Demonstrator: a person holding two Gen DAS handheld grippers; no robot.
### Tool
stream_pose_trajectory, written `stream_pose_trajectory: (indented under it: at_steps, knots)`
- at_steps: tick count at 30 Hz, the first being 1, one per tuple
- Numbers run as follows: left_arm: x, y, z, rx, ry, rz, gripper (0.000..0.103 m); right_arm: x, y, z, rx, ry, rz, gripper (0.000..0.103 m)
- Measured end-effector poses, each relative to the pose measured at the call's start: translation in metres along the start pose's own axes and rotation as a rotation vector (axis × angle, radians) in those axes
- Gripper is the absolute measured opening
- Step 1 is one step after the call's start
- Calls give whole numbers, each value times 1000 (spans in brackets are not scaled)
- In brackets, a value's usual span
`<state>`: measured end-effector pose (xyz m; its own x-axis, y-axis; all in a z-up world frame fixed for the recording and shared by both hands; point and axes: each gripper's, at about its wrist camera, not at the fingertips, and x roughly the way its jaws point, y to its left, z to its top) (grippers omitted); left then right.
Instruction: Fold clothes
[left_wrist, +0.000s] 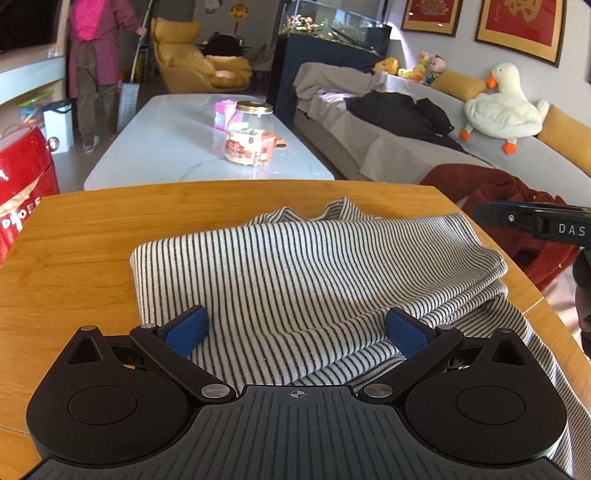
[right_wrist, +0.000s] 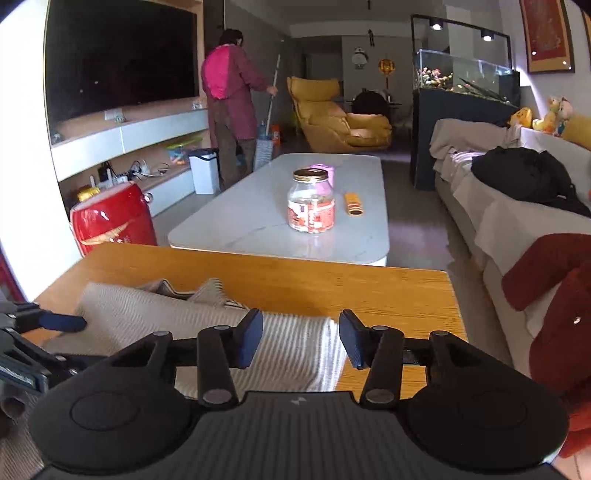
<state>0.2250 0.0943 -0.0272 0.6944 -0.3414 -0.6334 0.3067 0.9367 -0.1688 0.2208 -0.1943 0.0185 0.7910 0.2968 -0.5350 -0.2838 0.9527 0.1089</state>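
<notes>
Wooden table (left_wrist: 92, 236), wide and warm in colour, with white coffee table (left_wrist: 177, 147) and grey sofa (left_wrist: 406, 147) behind. On coffee table, glass jar (left_wrist: 251, 134).

Striped garment (left_wrist: 295, 266) lying on wooden table, toward right edge, already doubled in several layers; one loose part trailing off the near right side.

Left gripper (left_wrist: 295, 326) low over near edge of garment, jaws spread wide, nothing held between pads, cloth only under them. Right gripper (right_wrist: 301, 339) at right end of garment, jaws also apart and empty, left pad over cloth, right pad over bare wood.

Probably next fold or tidying of trailing part. Better to lower both grippers to same layer, to pinch all layers together at edge, not only the top one. Then to lift evenly, without pulling sideways, so stack not sliding toward table edge. Risk: loose part dragging whole bundle off.
</notes>
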Motion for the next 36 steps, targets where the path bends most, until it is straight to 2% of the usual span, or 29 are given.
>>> stream_pose_trajectory:
  at_steps: [2, 6, 8, 12, 16, 20, 21, 22, 23, 24, 27, 31, 36]
  knots:
    - [-3, 3, 1, -15, 1, -9, 103, 11, 0, -5, 13, 51, 35, 44]
    - [-10, 10, 3, -45, 4, -26, 103, 31, 3, -15, -9, 126, 10, 43]
    - [-13, 14, 4, -59, 5, -35, 103, 27, 10, -4, -20, 124, -2, 43]
    - [-20, 21, 7, -89, 8, -52, 103, 30, 26, 29, -49, 70, 59, 43]
    - [-32, 30, 7, -134, 10, -57, 103, 79, 37, 48, -1, 132, 110, 41]
    - [-51, 47, 4, -169, 12, -26, 103, 136, 46, 46, 7, 231, 118, 40]
    - [-56, 53, 3, -177, 9, -15, 103, 143, 49, 44, -13, 233, 107, 36]
    - [-60, 58, 2, -189, 5, -7, 103, 146, 53, 42, -39, 225, 96, 19]
    - [-64, 63, 2, -201, 2, 2, 103, 147, 57, 42, -58, 230, 98, 8]
    - [-69, 69, 1, -213, -2, 11, 103, 144, 60, 43, -60, 229, 102, 6]
    - [-77, 81, 2, -254, -18, 22, 103, 100, 70, 49, -107, 139, 132, 6]
    - [-93, 84, 10, -300, -66, -17, 103, 17, 71, 54, -117, 57, 244, 5]
    - [-113, 74, 22, -300, -152, -58, 103, -50, 81, 7, -100, 154, 351, 5]
